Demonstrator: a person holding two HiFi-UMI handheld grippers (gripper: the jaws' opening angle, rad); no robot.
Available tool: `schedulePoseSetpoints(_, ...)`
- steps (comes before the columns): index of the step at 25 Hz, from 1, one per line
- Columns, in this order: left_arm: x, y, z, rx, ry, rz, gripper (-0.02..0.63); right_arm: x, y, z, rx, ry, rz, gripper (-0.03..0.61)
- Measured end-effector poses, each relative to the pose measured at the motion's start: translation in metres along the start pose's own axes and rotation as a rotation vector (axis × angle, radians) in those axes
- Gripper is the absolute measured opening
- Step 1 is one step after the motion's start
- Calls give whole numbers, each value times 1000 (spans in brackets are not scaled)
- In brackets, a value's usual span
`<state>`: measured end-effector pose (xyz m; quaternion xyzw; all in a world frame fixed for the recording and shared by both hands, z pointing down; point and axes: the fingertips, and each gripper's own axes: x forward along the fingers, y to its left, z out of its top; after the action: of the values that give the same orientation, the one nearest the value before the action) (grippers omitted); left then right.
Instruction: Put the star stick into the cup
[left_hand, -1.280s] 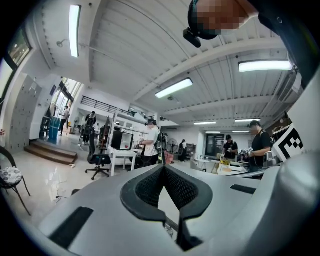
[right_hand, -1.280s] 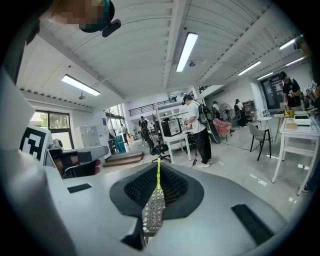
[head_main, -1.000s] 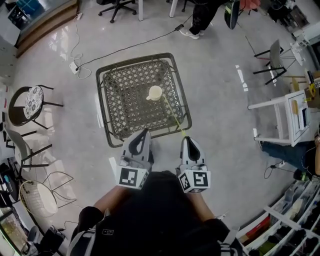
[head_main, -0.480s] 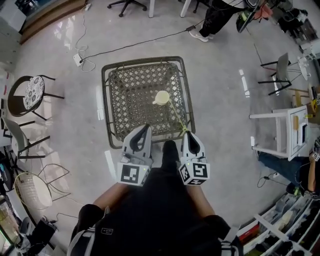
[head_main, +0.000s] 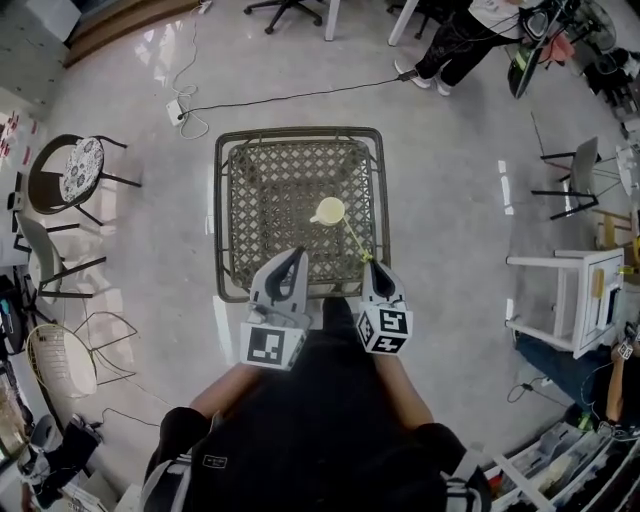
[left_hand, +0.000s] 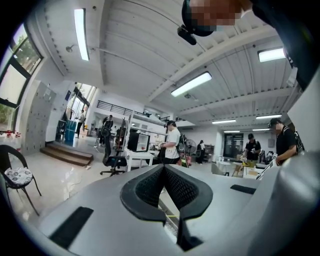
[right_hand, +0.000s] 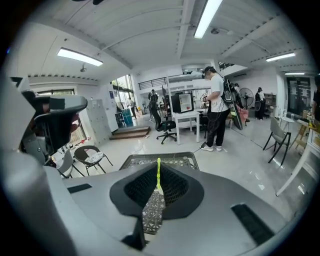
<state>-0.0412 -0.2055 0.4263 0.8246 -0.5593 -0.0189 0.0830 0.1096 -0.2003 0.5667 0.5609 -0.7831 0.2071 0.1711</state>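
Holding the star stick (head_main: 352, 238) clamped in my right gripper (head_main: 369, 270), its tip at the cup (head_main: 329, 211); my left gripper (head_main: 293, 261) has its jaws together, empty.

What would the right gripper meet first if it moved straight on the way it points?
Likely the cup. The right gripper, shut on the stick, points along it over the table at the cup; heights are unclear, so it might pass above.

free: table (head_main: 268, 205) left half | blocked: cup (head_main: 329, 211) near right rim
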Motion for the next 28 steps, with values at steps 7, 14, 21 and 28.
schedulePoseSetpoints(7, 26, -2, 1, 9, 12, 25, 17, 44, -17, -27, -28, 121, 31, 21)
schedulePoseSetpoints(14, 44, -5, -2, 15, 23, 42, 17, 79, -31, -53, -55, 217, 52, 21)
schedulePoseSetpoints(21, 55, -10, -9, 12, 46, 51, 17, 104, -40, -70, -55, 262, 57, 21)
schedulePoseSetpoints(28, 60, -10, -10, 19, 48, 63, 17, 124, -46, -86, -64, 301, 54, 21)
